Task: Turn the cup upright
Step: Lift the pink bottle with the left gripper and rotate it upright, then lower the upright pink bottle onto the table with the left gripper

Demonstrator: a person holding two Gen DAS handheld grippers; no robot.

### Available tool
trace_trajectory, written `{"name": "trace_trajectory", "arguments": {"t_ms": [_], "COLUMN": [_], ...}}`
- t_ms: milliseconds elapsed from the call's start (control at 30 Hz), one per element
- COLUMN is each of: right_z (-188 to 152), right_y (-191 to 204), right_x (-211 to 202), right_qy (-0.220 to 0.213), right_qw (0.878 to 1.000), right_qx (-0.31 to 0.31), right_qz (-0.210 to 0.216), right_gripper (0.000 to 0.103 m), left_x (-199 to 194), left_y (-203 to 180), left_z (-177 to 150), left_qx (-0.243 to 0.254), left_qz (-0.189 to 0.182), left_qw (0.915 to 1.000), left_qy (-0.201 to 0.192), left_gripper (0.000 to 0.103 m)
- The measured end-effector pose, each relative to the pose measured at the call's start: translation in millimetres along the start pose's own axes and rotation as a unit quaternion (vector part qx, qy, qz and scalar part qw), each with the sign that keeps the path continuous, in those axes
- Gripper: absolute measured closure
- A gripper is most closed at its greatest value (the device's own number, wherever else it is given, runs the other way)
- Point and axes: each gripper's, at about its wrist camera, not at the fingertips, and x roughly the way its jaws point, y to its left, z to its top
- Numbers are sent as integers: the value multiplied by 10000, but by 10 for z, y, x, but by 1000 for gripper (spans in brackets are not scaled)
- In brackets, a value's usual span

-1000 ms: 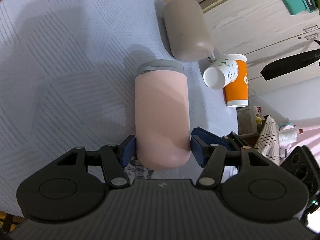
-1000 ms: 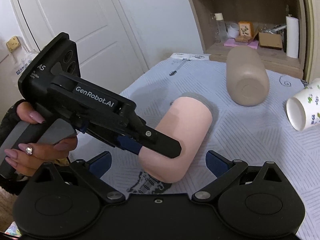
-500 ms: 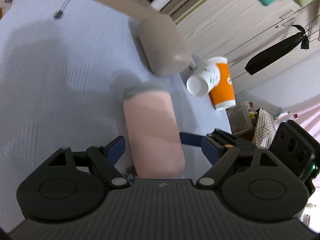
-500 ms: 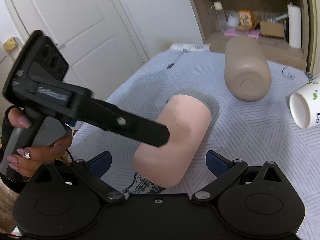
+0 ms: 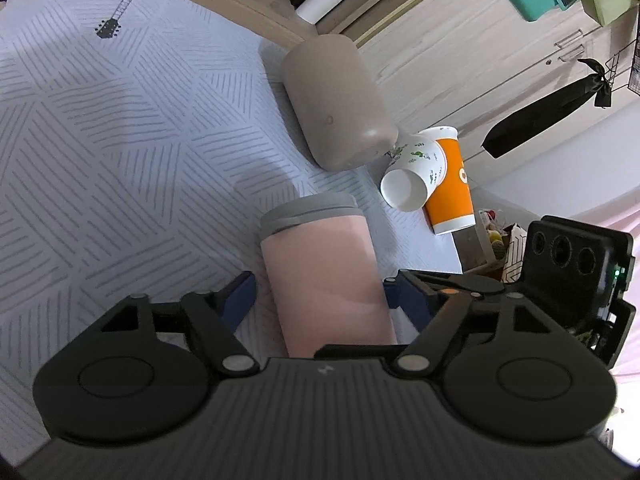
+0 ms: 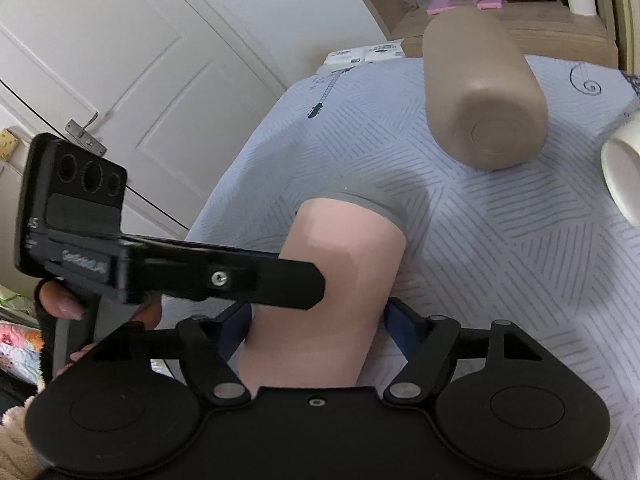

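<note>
Between the spread fingers of both grippers, left (image 5: 318, 292) and right (image 6: 318, 314), lies the pink cup (image 5: 324, 276) on its side on the bed (image 5: 120, 140), gray lid pointing away, neither gripper visibly pinching it, seemingly lined up to tip it upright.

Pink cup (image 6: 340, 280) base hidden (behind claw housings).

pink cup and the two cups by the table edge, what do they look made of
Pink cup: looks like matte coated metal or plastic, with a smooth, dull sheen; its grey lid looks like plastic or silicone. White printed cup and orange cup: likely paper, given their thin rolled rims and printed sides.
</note>
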Motion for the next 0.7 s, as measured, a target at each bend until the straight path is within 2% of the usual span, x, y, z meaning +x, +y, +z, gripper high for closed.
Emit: {"name": "trace_trajectory", "arguments": {"t_ms": [33,133,367,500,700], "right_z": [-12,-60,-224,-332,-490], "right_y": [0,2,198,365,512], "right_x": [-5,-38,-185,-313,-497], "right_qy": [-6,-54,-303,-606,-993], "right_qw": [10000,10000,9976,9925,9826], "right_qx": [0,-9,-615,-1036,-1532], "right_qz": [12,23,-126,-221,-346], "right_gripper": [26,26,26,27,27], "left_x": [4,-11,-166,-323,-462], "left_y": [2,-33,-307,-484,-764], "left_z": [-8,-54,-261,-439,-669], "left_qx": [4,70,776,1299,2078], "left_qz": [-30,-45,136,220,468], "left_qw": [10000,10000,9967,9896,9715], "left_qy": [21,24,-206,-583,-1039], "left_gripper": [38,39,39,39,39]}}
